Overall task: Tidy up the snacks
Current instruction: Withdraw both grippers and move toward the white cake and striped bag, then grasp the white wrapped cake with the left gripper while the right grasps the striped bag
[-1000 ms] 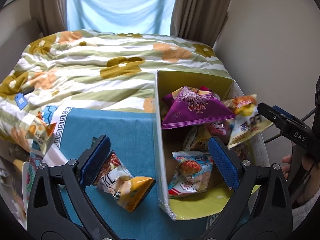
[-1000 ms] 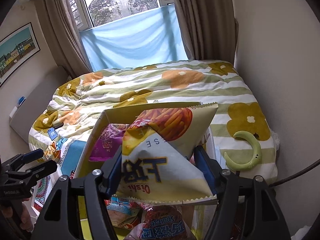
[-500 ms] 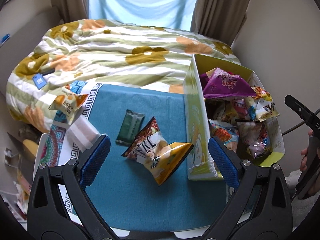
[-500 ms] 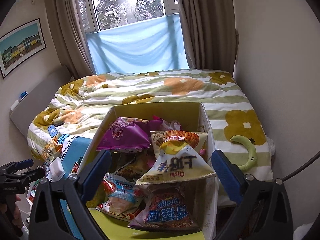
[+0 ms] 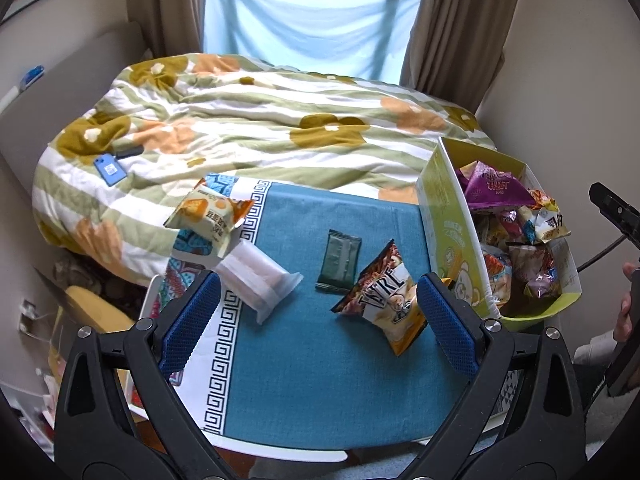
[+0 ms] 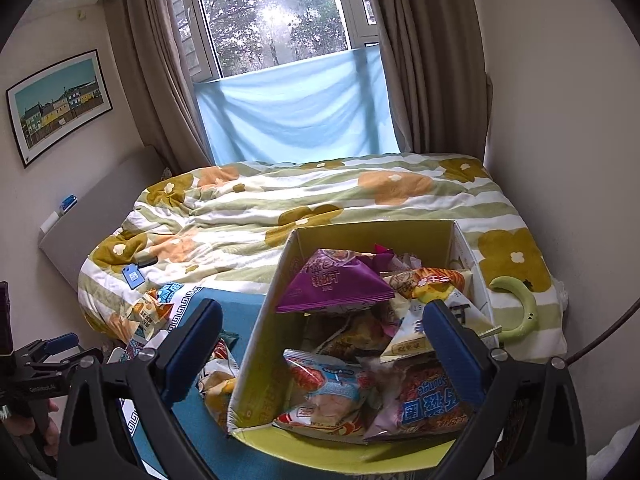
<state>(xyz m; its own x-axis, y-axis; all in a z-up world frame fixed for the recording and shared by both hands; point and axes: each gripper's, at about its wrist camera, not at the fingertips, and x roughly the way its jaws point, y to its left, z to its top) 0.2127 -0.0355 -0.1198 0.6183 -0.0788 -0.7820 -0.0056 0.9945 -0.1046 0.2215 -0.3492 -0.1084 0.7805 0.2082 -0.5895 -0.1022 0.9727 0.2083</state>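
Hovering wide-open right gripper [image 6: 320, 344] over snack box [image 6: 260, 352], white cheese-snack bag [image 6: 460, 320] below, released

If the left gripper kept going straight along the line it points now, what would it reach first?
Probably the dark green packet lying flat on the blue cloth, which sits near the middle of the gap of the open left gripper. The chip bag lies just right of that line; depth is hard to judge in a fisheye view.

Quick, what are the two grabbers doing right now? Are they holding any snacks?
Left gripper: open, holding nothing, above the blue cloth.
Right gripper: open, jaws just opened, nothing between them, above the snack box.
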